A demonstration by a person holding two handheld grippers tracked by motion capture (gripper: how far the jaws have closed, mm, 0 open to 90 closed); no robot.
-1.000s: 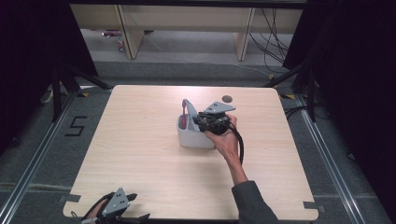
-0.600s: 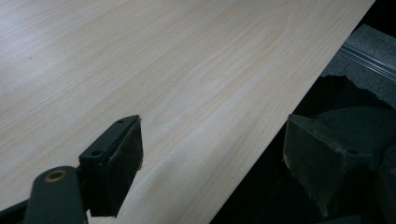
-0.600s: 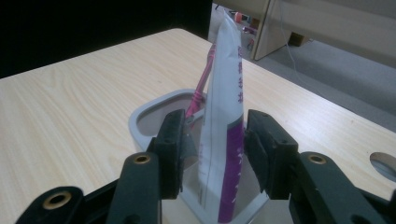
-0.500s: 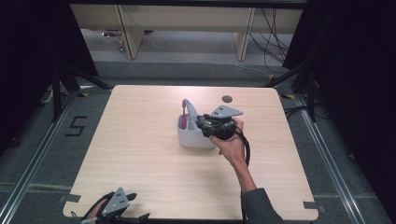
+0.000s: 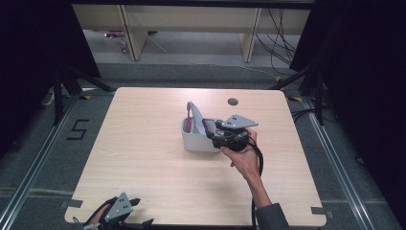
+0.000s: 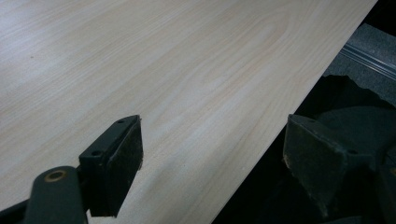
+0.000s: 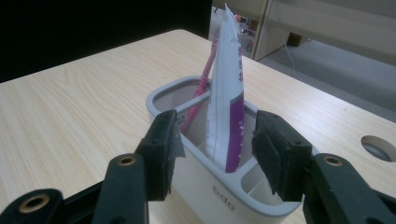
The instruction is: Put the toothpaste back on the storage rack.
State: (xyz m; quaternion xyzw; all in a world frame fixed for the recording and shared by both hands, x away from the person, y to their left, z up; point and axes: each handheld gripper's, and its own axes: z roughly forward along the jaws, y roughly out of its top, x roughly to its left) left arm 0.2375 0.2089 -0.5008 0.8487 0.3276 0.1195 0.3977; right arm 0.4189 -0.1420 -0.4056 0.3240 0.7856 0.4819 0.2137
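Toothpaste tube [image 7: 227,100] upright in the white holder [image 7: 219,196], just ahead of the right claw [image 7: 215,156].

Its long axis runs vertical, flat crimped end up, leaning slightly beside the pink toothbrush [image 7: 201,88]. Right claw jaws have just been opening and stand apart, gripping nothing. Left claw [image 6: 212,154] gapes over the near worktop [image 5: 143,153] edge.

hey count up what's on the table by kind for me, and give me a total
Holder: 1
Toothpaste tube: 1
Pink toothbrush: 1
Total: 3, with the tube and the brush both standing in the holder.
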